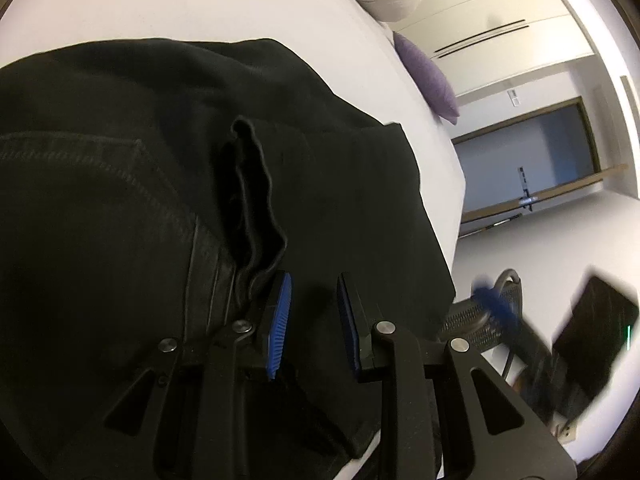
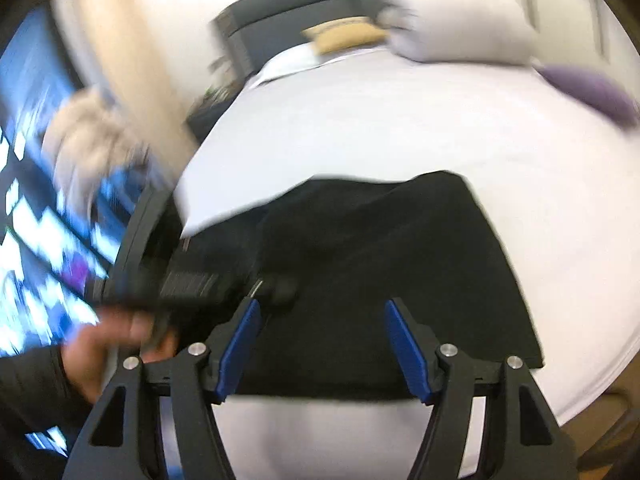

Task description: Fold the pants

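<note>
Black pants (image 1: 160, 184) lie folded in a thick stack on a white bed (image 1: 200, 4). In the left wrist view my left gripper (image 1: 314, 284) is open just above the stack, beside a rumpled hem edge (image 1: 256, 196). In the right wrist view the pants (image 2: 400, 264) form a dark rectangle on the bed (image 2: 400, 120). My right gripper (image 2: 320, 308) is open over their near edge. The other gripper's body (image 2: 192, 284) and the hand (image 2: 108, 344) holding it show blurred at the left.
A white rolled pillow (image 2: 452, 20), a purple cushion (image 2: 592, 88) and a tan cushion (image 2: 344, 36) lie at the bed's far end. A mesh chair (image 1: 480, 320) and a dark device (image 1: 592, 324) stand beside the bed. A wardrobe (image 1: 500, 12) and door (image 1: 528, 148) are beyond.
</note>
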A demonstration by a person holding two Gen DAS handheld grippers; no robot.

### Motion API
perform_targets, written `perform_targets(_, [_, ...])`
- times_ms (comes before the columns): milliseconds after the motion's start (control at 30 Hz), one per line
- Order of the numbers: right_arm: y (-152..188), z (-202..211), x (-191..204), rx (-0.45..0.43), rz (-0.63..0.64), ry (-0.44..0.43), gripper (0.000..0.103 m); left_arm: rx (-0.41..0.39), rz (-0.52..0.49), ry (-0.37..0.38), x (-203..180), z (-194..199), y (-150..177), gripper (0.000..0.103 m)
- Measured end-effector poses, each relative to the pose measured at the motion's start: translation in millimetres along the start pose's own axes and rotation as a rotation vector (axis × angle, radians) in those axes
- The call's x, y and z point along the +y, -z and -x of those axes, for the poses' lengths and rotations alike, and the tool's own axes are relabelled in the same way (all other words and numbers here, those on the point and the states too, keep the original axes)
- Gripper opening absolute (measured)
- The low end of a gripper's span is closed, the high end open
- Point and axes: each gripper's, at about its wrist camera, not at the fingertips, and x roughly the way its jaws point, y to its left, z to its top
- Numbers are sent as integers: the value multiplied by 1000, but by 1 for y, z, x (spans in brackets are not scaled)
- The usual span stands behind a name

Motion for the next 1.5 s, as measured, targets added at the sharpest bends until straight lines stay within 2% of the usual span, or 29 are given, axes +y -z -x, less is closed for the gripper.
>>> perform_targets(133, [-22, -2, -31, -50, -126, -40, 67, -11, -3, -7, -1, 6, 11, 23])
perform_targets(267, [-44, -37, -55, 0, -267, -154, 66, -23, -11, -20, -4, 9, 23, 23])
perform_targets(333, [-43, -51, -57, 12, -290, -179, 66, -29, -15, -29, -16, 1, 21, 23])
perform_targets(433, [-30, -77, -69, 91, -359, -187, 66, -33, -34, -43, -16, 3, 30, 23])
perform_targets(500, [-18, -94, -86, 141, -433, -212, 59, -39, -48, -44, -20, 1, 35, 23])
perform_targets(533, [-11, -98, -95, 149, -469, -210, 48, -41, -47, -40, -19, -1, 36, 23])
perform_targets(567, [-6, -98, -101, 146, -489, -216, 42, -43, -44, -35, -20, -2, 38, 23])
perform_targets(633, [1, -88, -108, 135, -540, -242, 43, -46, -36, -25, -19, -5, 38, 23])
perform_targets(767, [-16, -82, -93, 132, -468, -250, 56, -49, -31, -24, -15, -7, 35, 23])
perform_targets(933, [-39, -103, -90, 151, -473, -272, 62, -53, -33, -26, -11, -1, 38, 23])
perform_targets(1033, [-25, -115, -103, 183, -506, -280, 61, -56, -38, -26, -11, 1, 40, 23])
perform_targets(1133, [-2, -100, -103, 158, -515, -302, 58, -60, -33, -19, -9, 4, 40, 23])
perform_targets(1200, [17, -85, -92, 170, -477, -297, 59, -61, -25, -19, -8, 6, 40, 23])
perform_targets(1267, [32, -73, -78, 183, -408, -266, 59, -70, -12, -65, -8, 14, 40, 23])
perform_targets(1300, [40, -61, -65, 193, -347, -218, 59, -83, -4, -85, -7, 23, 41, 23])
perform_targets(1367, [47, -43, -51, 187, -333, -194, 62, -123, 16, -93, -2, 44, 46, 23])
perform_targets(1500, [47, -25, -24, 104, -363, -377, 62, -282, 91, -136, 18, 117, 72, 23])
